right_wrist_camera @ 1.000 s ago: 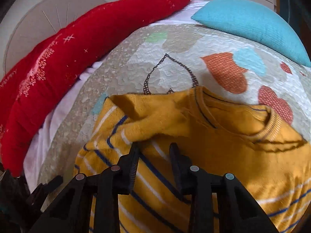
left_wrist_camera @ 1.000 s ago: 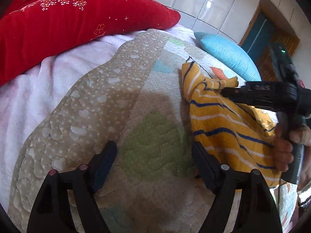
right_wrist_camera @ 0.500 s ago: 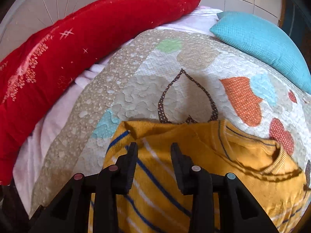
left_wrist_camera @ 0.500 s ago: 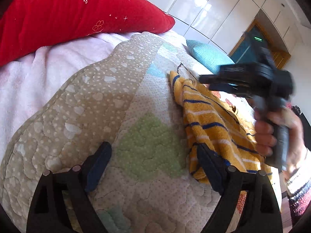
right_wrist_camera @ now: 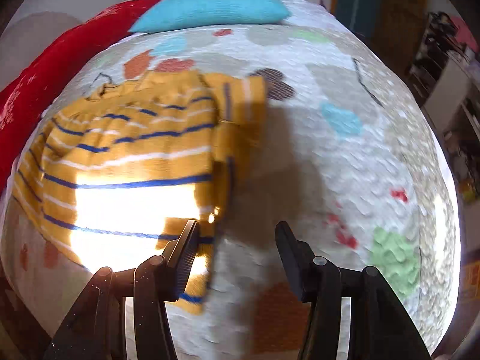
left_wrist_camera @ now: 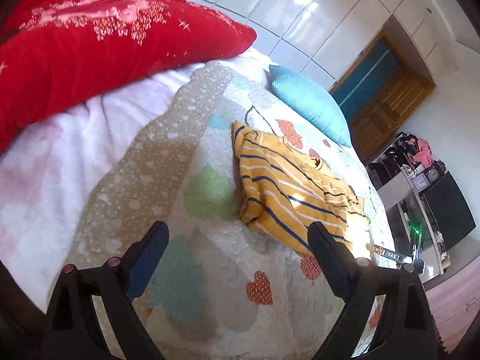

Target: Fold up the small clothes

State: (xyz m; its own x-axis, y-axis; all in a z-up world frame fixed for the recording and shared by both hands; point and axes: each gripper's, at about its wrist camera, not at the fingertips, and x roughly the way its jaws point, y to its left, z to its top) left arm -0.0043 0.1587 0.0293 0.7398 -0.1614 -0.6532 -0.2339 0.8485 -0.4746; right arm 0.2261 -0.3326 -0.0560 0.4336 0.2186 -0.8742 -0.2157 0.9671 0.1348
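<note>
Both jaws opening and empty: left gripper (left_wrist_camera: 237, 258) and right gripper (right_wrist_camera: 237, 252) should seize the yellow striped sweater (left_wrist_camera: 288, 189) squarely at its edges.

Quilt (left_wrist_camera: 210, 270) bare l & r of sweater (left_wrist_camera: 288, 192) — red pillow (left_wrist_camera: 105, 45), blue cushion (left_wrist_camera: 309, 102) block far edge.

Sweater (left_wrist_camera: 288, 186) on quilt (left_wrist_camera: 210, 270), cushion (left_wrist_camera: 309, 102) behind it, bolster (left_wrist_camera: 105, 48) far left, shelf unit (left_wrist_camera: 420, 186) right of bed
</note>
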